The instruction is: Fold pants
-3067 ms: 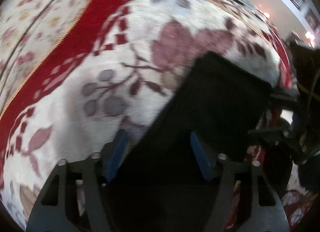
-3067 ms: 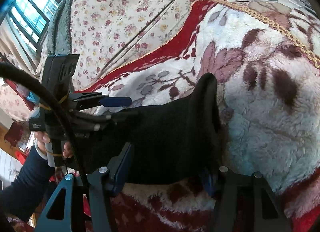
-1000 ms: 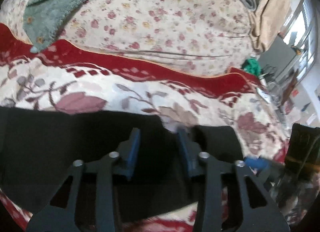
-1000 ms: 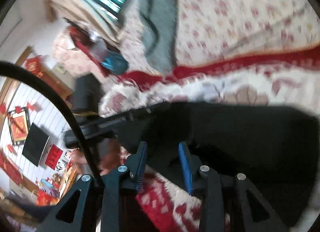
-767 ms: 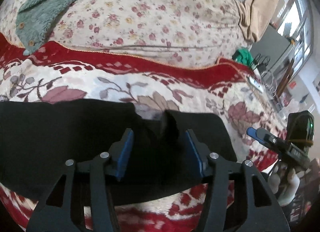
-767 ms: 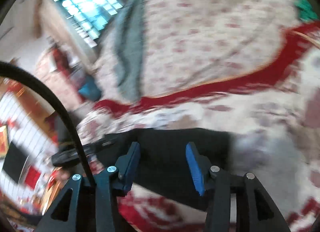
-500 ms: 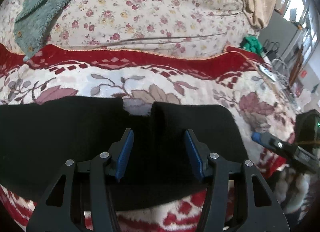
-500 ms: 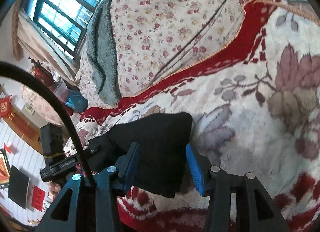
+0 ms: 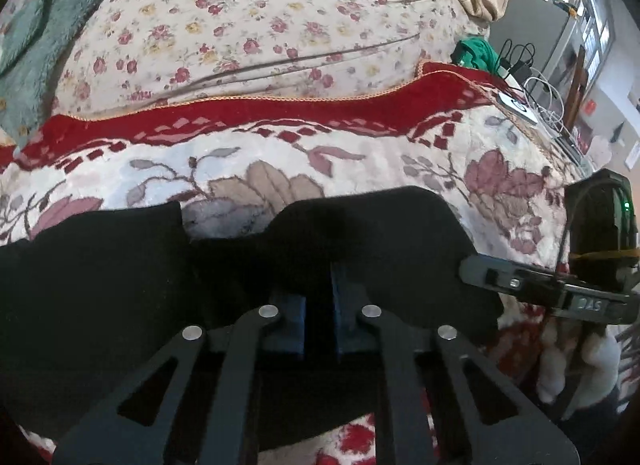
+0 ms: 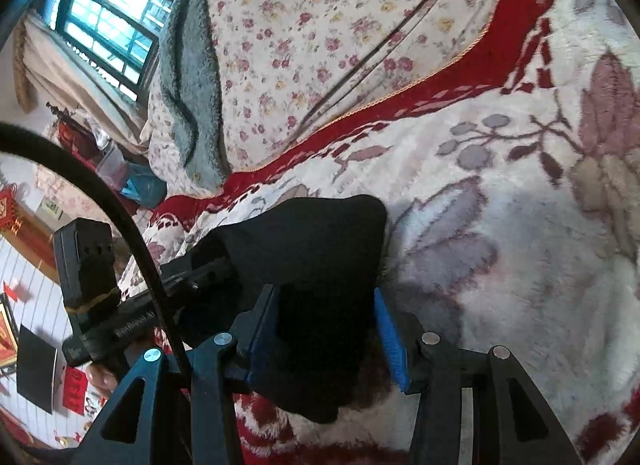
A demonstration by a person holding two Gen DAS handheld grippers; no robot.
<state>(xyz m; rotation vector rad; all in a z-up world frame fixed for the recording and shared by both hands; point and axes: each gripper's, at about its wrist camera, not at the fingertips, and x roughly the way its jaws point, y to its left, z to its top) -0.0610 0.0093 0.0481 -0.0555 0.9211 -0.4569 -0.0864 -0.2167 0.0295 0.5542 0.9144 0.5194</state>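
My left claw (image 9: pixel 320 301) is clenched on the near edge of the black fabric pants (image 9: pixel 120 285), which lie folded on the plush red-and-white floral blanket (image 9: pixel 360 153) on the bed. My right claw (image 10: pixel 326 329) stands released, blue pads straddling the pants' rounded end (image 10: pixel 320 249) without pressing. Open blanket stretches beyond the far edge and to the right.

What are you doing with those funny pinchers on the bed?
A person is folding black pants on a fluffy flowered blanket, holding a pincher tool in each hand. The left gripper has pinched shut on the near edge of the pants. The right gripper sits open around the pants' other end, its blue fingers not squeezing yet.
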